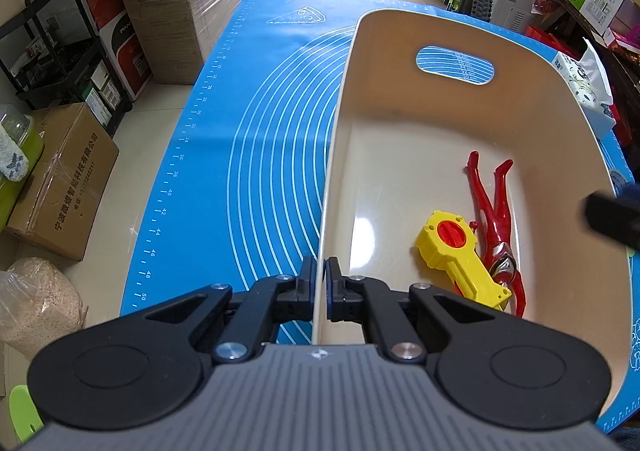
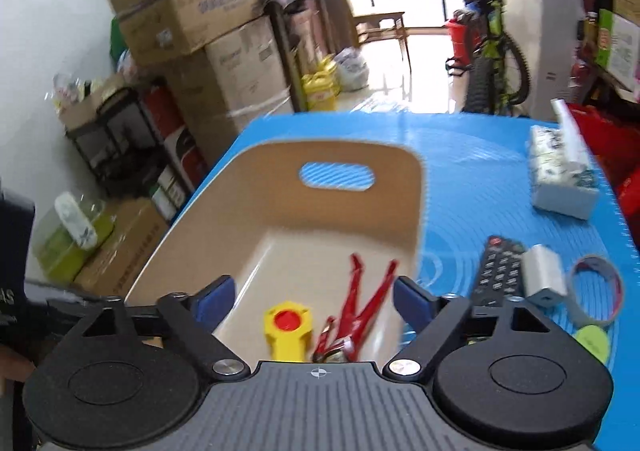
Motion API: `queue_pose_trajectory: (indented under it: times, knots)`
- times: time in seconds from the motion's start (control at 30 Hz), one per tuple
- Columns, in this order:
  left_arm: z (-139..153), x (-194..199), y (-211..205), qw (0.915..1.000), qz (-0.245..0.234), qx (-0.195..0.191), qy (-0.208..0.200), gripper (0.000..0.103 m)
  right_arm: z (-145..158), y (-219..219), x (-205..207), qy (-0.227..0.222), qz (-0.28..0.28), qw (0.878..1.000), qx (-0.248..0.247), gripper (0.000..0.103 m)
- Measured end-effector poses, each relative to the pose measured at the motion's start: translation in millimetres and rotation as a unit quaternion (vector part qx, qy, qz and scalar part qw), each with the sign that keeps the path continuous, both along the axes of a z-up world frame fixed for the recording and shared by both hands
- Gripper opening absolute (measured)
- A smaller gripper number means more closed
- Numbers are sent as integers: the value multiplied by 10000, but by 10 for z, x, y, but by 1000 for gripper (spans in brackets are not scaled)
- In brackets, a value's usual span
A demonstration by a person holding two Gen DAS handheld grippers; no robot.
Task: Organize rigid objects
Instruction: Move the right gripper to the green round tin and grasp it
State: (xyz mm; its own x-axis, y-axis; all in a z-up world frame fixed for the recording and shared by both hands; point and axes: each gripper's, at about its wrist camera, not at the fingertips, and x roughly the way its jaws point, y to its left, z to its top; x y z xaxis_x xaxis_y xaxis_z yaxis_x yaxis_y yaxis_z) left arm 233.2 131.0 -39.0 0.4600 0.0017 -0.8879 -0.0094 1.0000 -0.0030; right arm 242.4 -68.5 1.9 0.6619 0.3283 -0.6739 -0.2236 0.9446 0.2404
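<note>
- Off to the left, the left tool (image 1: 321, 271) is clamped shut on the near-left wall of the beige bin (image 1: 352, 71), one finger outside and one inside the rim, apparently steadying it on the blue mat (image 1: 240, 131) that covers the tabletop.
- Inside the bin, toward its near right, two toys already lie side by side and touching: a yellow toy (image 1: 456, 255) with a red disc in it, and a red figure (image 1: 494, 211) stretched along the right wall. Those two look sorted.
- The right tool (image 2: 314, 301) hangs over the bin's near end with its blue pads spread wide and nothing between them.
- To the right of the bin, things still lie out on the mat: a black remote (image 2: 498, 271) just beside the bin wall, a white charger block (image 2: 542, 277) touching it, a grey and pink ring (image 2: 600, 293), and a small green disc (image 2: 592, 341).
- Farther back right sits a tissue pack (image 2: 562, 175); whether it belongs in the bin I cannot tell.
- By my reckoning the job is under halfway, with at least four pieces left.
</note>
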Motion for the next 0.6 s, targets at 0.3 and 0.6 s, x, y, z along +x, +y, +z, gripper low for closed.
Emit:
queue_pose_trajectory:
  times: [0.3,0.6]
  knots:
    - [0,0,0,10000,-1,-1,0,7,111,-627,-132,-327,-841,9958,-180,95]
    - [0,-3,7,10000,5,-8,1,8,-272,-1294,-122,18,-1573,9849,-722,95]
